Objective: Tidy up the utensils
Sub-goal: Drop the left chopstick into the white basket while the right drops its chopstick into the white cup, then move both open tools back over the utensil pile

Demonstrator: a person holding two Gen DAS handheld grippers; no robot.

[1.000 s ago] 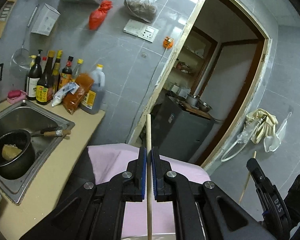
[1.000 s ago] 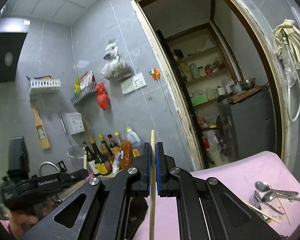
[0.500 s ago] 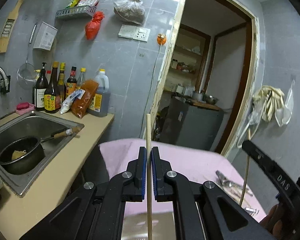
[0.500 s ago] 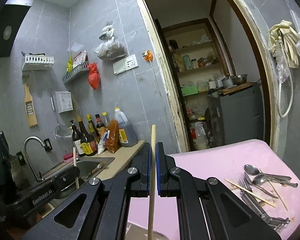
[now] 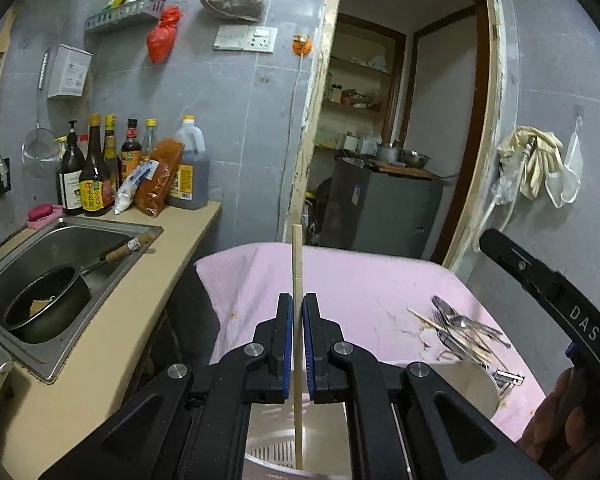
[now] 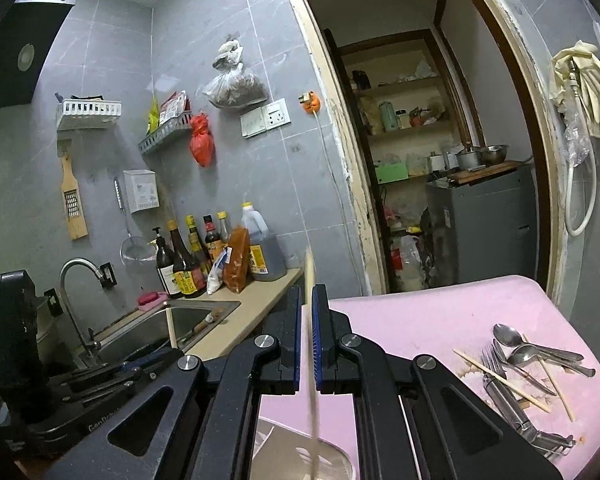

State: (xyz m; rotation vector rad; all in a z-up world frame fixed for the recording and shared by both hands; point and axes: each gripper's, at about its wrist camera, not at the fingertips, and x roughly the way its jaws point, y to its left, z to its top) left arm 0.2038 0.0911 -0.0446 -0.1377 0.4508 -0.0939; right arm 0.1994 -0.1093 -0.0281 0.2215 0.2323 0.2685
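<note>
My left gripper [image 5: 297, 301] is shut on a wooden chopstick [image 5: 296, 256] that stands upright between its blue pads. The stick's lower end hangs over a shiny metal container [image 5: 456, 384] on the pink cloth [image 5: 360, 280]. My right gripper [image 6: 307, 292] is shut on a second chopstick [image 6: 309, 268], also upright and slightly blurred, above the same container [image 6: 332, 460]. A pile of spoons, forks and chopsticks [image 5: 460, 332] [image 6: 520, 360] lies on the cloth to the right. The left gripper's body [image 6: 80, 380] shows at the left of the right wrist view.
A counter [image 5: 112, 320] with a steel sink [image 5: 72, 248] holding a dark pot [image 5: 44, 308] runs along the left. Sauce bottles [image 5: 96, 168] stand against the tiled wall. An open doorway [image 5: 400, 140] lies behind the table. A gloved hand [image 5: 568, 412] holds the right gripper.
Both grippers have sunk toward the table with their chopsticks still held. The utensil pile and the metal container have come into view. The left view has levelled out.
</note>
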